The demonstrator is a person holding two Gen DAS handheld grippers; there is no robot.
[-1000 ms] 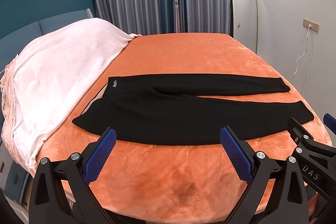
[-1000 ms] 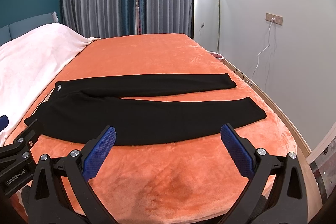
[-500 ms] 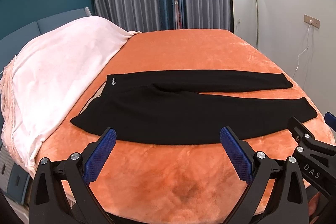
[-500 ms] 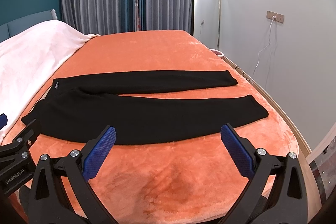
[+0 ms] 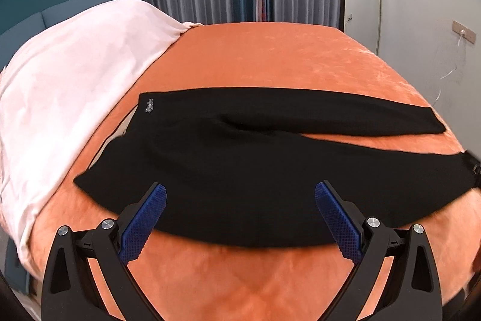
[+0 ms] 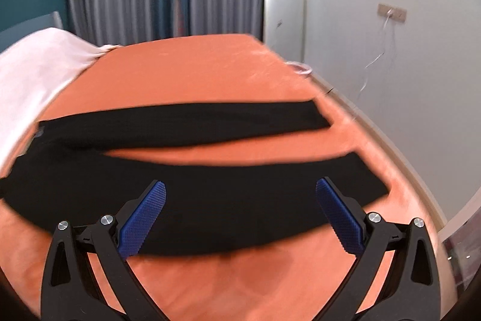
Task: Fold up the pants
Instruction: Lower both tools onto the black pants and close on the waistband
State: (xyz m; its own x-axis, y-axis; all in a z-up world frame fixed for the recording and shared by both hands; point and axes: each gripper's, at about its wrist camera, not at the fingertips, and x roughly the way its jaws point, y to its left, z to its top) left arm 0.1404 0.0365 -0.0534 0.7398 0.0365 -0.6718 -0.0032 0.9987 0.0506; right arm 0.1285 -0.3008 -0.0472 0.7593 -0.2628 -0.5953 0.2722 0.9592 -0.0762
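Likely soft, light and limp, the pants are best pinched at the near leg's edge by the wide-spread left gripper and equally wide right gripper.

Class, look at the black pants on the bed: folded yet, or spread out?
Spread out. The pants lie flat on the orange bedspread, both legs apart, orange showing between them.

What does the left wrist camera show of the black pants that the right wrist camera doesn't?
Only the left wrist view shows the waistband logo sharply, plus much of the pink blanket. Only the right wrist view shows both leg ends with the floor edge beyond the bed. Both show the black pants flat and unfolded on the orange bedspread, and an open gripper: left gripper, right gripper.
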